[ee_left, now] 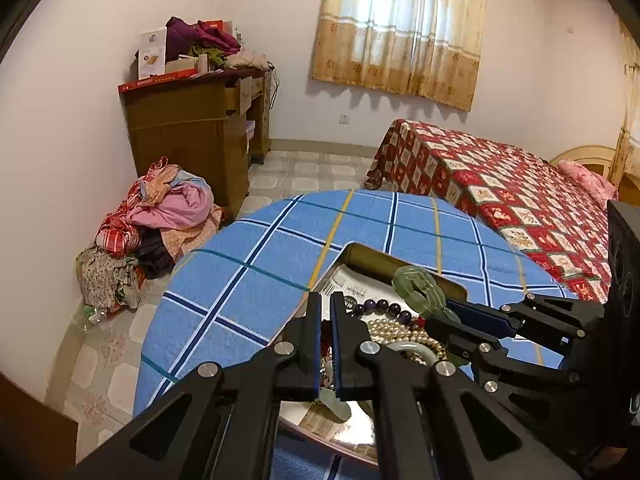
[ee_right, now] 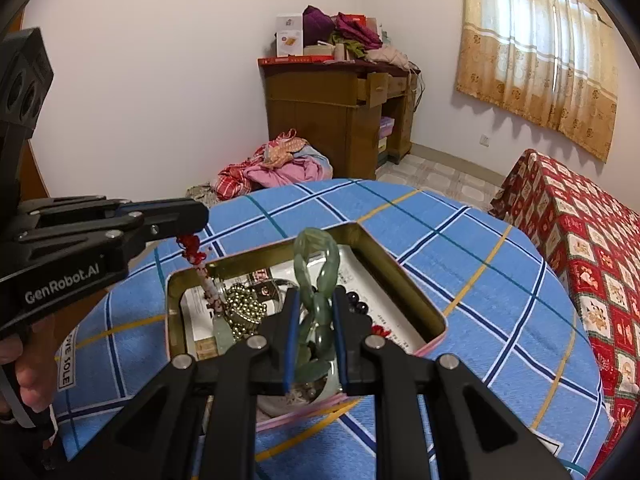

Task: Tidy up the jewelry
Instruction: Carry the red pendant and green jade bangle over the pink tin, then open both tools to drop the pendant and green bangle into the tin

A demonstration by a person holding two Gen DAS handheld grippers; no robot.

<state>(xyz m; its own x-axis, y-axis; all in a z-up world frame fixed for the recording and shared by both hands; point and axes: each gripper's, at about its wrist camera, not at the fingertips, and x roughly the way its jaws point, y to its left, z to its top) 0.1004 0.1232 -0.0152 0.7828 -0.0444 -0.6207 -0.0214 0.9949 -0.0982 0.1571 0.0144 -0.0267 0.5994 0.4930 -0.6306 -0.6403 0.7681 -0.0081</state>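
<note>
A gold tin box [ee_right: 400, 270] of jewelry sits on the blue checked tablecloth [ee_right: 480, 280]; it also shows in the left wrist view [ee_left: 372, 258]. My right gripper [ee_right: 314, 308] is shut on a green jade chain bracelet [ee_right: 316, 264], held above the box; the bracelet also shows in the left wrist view [ee_left: 420, 288]. My left gripper [ee_left: 325, 312] is shut on a red knotted cord pendant [ee_right: 194, 250] that hangs down into the box. Purple beads [ee_left: 380, 306] and a gold bead necklace [ee_right: 244, 308] lie inside.
A bed with a red patterned cover [ee_left: 500, 184] stands to the right. A brown wooden dresser [ee_left: 192, 128] and a heap of clothes [ee_left: 160, 216] are against the far wall. The table's rounded edge [ee_left: 160, 304] drops to the tiled floor.
</note>
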